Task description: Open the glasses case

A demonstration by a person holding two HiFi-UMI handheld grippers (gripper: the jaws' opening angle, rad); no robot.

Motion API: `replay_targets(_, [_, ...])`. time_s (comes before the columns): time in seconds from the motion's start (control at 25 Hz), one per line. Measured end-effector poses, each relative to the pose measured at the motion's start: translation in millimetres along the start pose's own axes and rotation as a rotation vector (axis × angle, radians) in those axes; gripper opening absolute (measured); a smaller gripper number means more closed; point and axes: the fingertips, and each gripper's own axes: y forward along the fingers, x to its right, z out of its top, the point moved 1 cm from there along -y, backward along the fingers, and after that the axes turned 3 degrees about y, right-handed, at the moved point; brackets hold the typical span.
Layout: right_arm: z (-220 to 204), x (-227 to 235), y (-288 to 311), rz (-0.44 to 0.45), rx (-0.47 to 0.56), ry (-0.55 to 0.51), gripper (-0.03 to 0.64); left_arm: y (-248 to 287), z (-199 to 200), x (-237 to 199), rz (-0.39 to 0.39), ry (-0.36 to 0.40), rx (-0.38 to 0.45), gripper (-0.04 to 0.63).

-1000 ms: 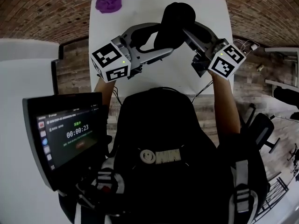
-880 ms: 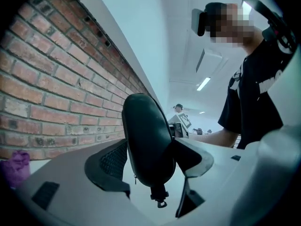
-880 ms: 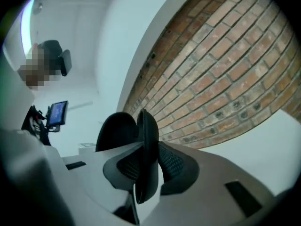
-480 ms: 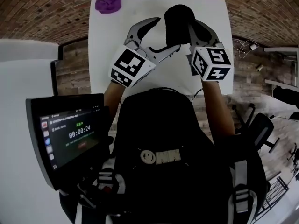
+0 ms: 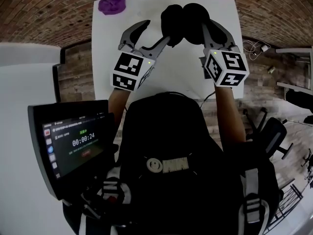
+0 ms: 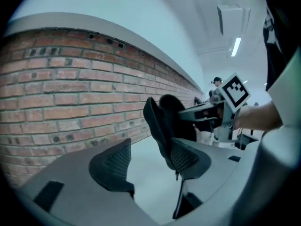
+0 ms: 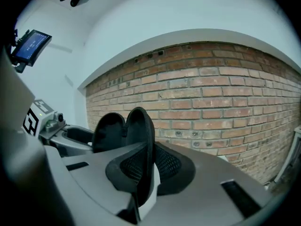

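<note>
Rolled both grippers over the last second and split case (image 5: 183,18) from one dark lump into two splayed shells, held up over table (image 5: 222,9). Had right gripper (image 5: 211,31) just closed down narrow, clamped on rim of one shell. Had left gripper (image 5: 154,32) wide, just narrowed a little, with other shell between jaws, leaning on one pad (image 6: 188,157), far pad clear, so no pinch. Read step as mid-opening, with hinge parted but not laid flat. Judged next move as closing left on its shell, then easing both apart; would expect slip off thin rim otherwise.
</note>
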Motion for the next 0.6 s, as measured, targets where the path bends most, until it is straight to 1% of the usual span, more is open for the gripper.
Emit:
replay_targets(0.04, [0.3,-1.7,-2.5,0.033,-0.001,0.02,0.034,-2.2,-2.5,-8.2,0.036,0.008,0.0,0.267])
replay_targets(0.08, [0.2,-7.4,-4.3,0.088,-0.003,0.052,0.034,-3.3,-2.5,-12.5,0.048,0.006,0.012,0.237])
replay_targets(0.12, [-0.2,-15.4,-5.4,0.154,-0.007,0.096,0.034,-2.9,-0.5,-12.9,0.036,-0.006,0.031,0.204])
replay_targets(0.16, [-0.8,-22.9,-5.7,0.216,-0.013,0.146,0.034,-1.8,2.2,-10.5,0.009,-0.02,0.049,0.202])
replay_targets(0.2, [-2.0,-27.5,-5.5,0.264,-0.021,0.194,0.034,-0.8,4.7,-7.2,-0.022,-0.034,0.063,0.19])
replay_targets(0.24, [-3.7,-28.2,-4.7,0.294,-0.029,0.23,0.034,-0.6,6.8,-4.1,-0.053,-0.054,0.075,0.161])
replay_targets(0.28, [-5.7,-25.7,-3.4,0.313,-0.038,0.253,0.034,-0.9,8.5,-1.7,-0.089,-0.093,0.086,0.13])
replay_targets(0.32, [-7.5,-22.2,-2.0,0.329,-0.043,0.267,0.034,-1.1,9.9,-0.1,-0.128,-0.155,0.096,0.083])
replay_targets(0.36, [-8.3,-19.5,-1.0,0.349,-0.041,0.277,0.034,-0.5,10.9,0.2,-0.162,-0.228,0.104,0.057])
replay_targets(0.4, [-7.8,-18.6,-0.7,0.369,-0.033,0.285,0.034,0.7,11.5,-0.8,-0.183,-0.285,0.109,0.051])
replay_targets(0.44, [-6.5,-19.5,-1.0,0.386,-0.023,0.287,0.034,1.7,11.9,-2.7,-0.188,-0.31,0.112,0.049])
replay_targets(0.52, [-4.5,-25.3,-2.4,0.416,-0.015,0.281,0.038,1.0,13.2,-7.9,-0.177,-0.297,0.113,0.049])
replay_targets(0.6, [-4.1,-30.4,-3.9,0.453,-0.022,0.298,0.067,-1.3,14.5,-14.1,-0.164,-0.27,0.11,0.051])
